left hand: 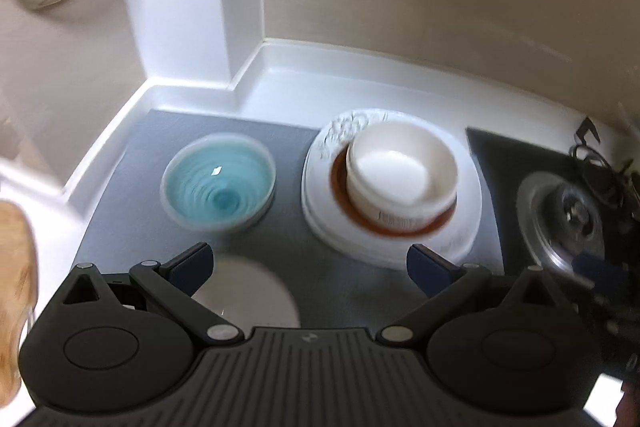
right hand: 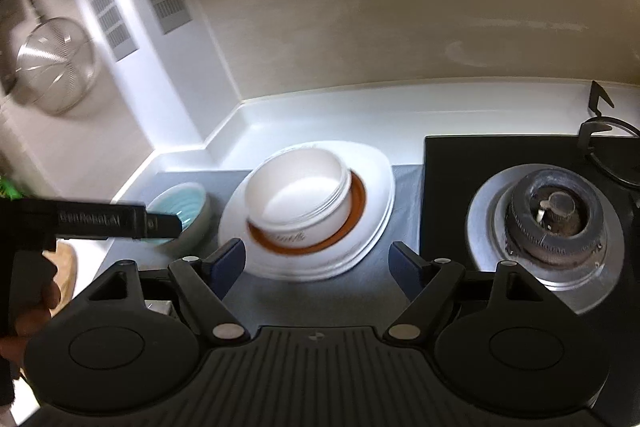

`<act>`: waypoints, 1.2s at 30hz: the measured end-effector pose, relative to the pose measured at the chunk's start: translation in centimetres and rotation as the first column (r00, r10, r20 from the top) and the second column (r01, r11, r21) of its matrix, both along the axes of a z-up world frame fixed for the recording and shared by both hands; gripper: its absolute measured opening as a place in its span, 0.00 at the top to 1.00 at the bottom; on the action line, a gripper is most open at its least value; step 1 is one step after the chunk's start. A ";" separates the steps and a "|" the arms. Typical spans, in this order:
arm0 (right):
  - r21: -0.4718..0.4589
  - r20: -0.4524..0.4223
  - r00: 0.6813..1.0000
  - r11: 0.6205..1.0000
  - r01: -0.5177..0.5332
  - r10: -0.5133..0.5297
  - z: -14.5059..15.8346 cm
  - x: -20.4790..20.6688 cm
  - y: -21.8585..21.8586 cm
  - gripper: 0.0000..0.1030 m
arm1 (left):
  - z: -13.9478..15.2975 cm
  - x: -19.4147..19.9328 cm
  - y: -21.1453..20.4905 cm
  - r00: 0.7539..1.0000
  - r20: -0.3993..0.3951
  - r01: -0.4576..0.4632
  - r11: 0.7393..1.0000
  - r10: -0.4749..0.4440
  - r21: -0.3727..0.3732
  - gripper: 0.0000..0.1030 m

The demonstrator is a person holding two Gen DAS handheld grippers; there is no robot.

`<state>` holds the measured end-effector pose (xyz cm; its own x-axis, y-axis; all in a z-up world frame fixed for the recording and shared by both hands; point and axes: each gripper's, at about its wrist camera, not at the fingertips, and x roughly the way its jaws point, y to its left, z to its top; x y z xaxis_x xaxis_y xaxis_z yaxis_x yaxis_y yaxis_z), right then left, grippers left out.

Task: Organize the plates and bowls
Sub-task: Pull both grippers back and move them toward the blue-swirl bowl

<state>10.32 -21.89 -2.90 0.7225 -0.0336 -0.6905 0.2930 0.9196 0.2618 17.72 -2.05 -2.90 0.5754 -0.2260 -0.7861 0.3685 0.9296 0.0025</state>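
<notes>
A white bowl (left hand: 400, 173) sits in a brown-rimmed plate (left hand: 340, 187), which lies on a stack of white plates (left hand: 320, 217) on a grey mat (left hand: 160, 139). A teal bowl (left hand: 218, 183) stands alone to the left of the stack. My left gripper (left hand: 310, 263) hovers above the mat in front of both, open and empty, with a pale round disc (left hand: 248, 295) below it. My right gripper (right hand: 316, 259) is open and empty just before the white plates (right hand: 376, 187) and white bowl (right hand: 296, 195). In the right wrist view the teal bowl (right hand: 180, 203) is partly hidden by the left gripper's body.
A gas burner (right hand: 552, 215) on a black hob sits right of the mat. A metal strainer (right hand: 56, 67) hangs on the left wall. The counter ends in a raised white corner behind the dishes. A wooden board (left hand: 12, 267) lies at the far left. A hand (right hand: 28, 311) holds the left tool.
</notes>
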 end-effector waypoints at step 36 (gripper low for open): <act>-0.086 0.075 0.993 0.991 0.101 -0.094 3.5 -7.6 9.1 0.18 | 3.2 -6.1 7.2 0.986 0.076 0.151 0.988 -0.149 -0.031 0.00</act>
<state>2.72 -12.77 0.57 0.7596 -0.1659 -0.6289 0.3662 0.9082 0.2027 11.62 5.11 0.29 0.5885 -0.3416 -0.7328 0.5037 0.8639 0.0019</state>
